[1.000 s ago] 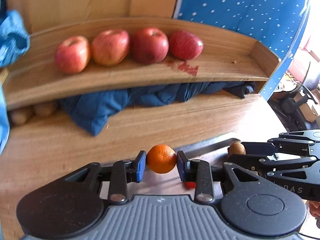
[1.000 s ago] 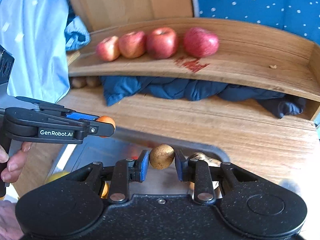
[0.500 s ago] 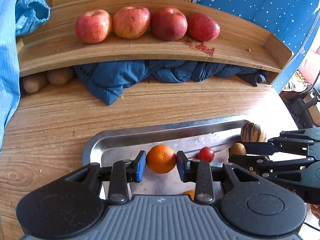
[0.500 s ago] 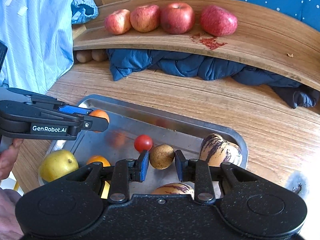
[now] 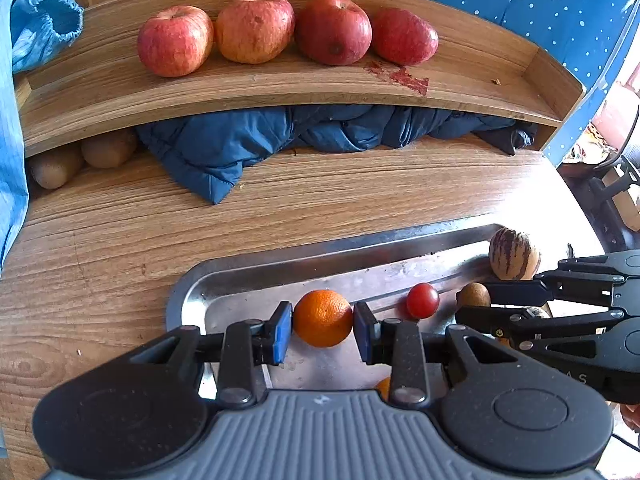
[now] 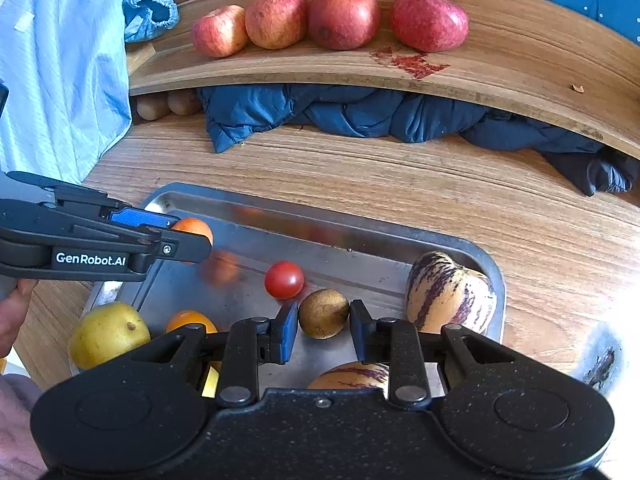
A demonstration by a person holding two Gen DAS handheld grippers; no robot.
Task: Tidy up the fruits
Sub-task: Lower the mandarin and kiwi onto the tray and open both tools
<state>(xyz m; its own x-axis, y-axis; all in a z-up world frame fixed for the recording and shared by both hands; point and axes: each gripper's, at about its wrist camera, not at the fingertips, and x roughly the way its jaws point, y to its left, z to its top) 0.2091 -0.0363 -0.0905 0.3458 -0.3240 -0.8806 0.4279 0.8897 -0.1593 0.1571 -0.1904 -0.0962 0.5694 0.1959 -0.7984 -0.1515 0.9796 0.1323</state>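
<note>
Left gripper (image 5: pixel 323 330) jaws pinching round orange citrus fruit (image 5: pixel 322 318), lifted over shiny metal tray (image 5: pixel 256 270) on wooden desk (image 5: pixel 120 232). Right gripper (image 6: pixel 323 330) jaws pinching small brown kiwi-like fruit (image 6: pixel 323 313). Likely bound for far wooden shelf (image 6: pixel 500 60), beside red apples (image 6: pixel 344 16).

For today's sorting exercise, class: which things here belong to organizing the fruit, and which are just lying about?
Part of the job:
orange
small brown fruit
cherry tomato
striped melon
metal tray
apples
wooden shelf

Lying about:
blue jacket
light blue garment
</note>
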